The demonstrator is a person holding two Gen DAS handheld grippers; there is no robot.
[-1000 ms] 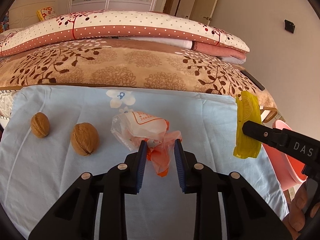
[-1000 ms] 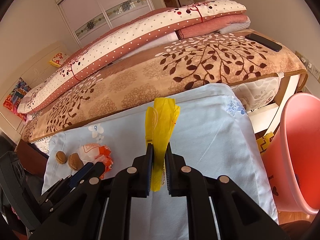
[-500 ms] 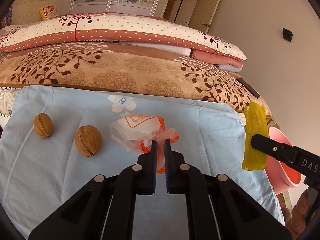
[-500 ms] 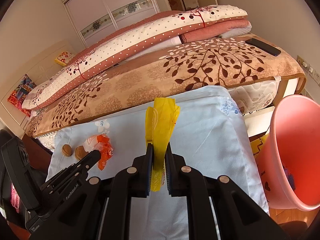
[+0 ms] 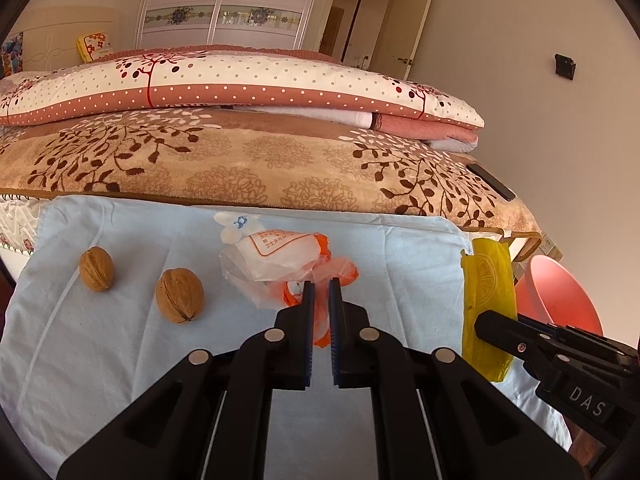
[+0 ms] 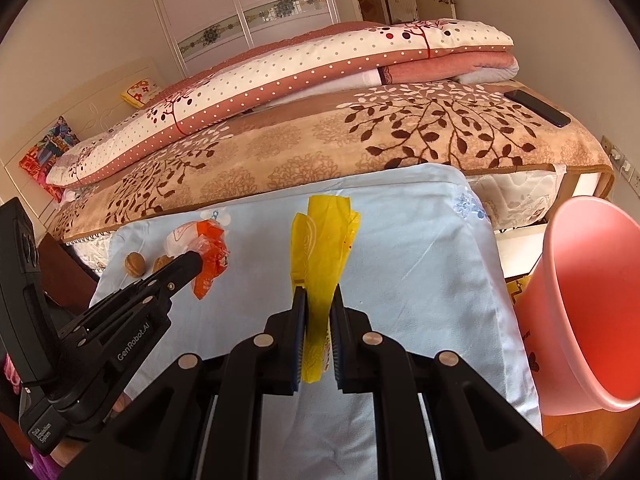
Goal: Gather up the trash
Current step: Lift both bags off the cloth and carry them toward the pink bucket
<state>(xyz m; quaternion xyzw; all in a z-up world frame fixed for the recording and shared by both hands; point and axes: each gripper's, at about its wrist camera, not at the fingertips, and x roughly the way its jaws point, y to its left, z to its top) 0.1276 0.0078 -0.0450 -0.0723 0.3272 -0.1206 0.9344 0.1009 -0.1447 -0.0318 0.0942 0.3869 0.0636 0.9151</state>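
Pinching the orange-and-white plastic wrapper (image 5: 298,270), the left tool (image 5: 320,286) has its fingers nearly together on the crumpled film, which seems raised slightly off the pale blue cloth (image 5: 120,340), though the fisheye view makes that hard to judge. Two walnuts (image 5: 180,295) sit on the cloth to the left of the wrapper, well apart from each other. The right tool (image 6: 317,296) is clenched on a yellow wrapper (image 6: 320,248), held upright above the cloth. A pink bin (image 6: 588,320) stands at the right, just beside the cloth's edge.
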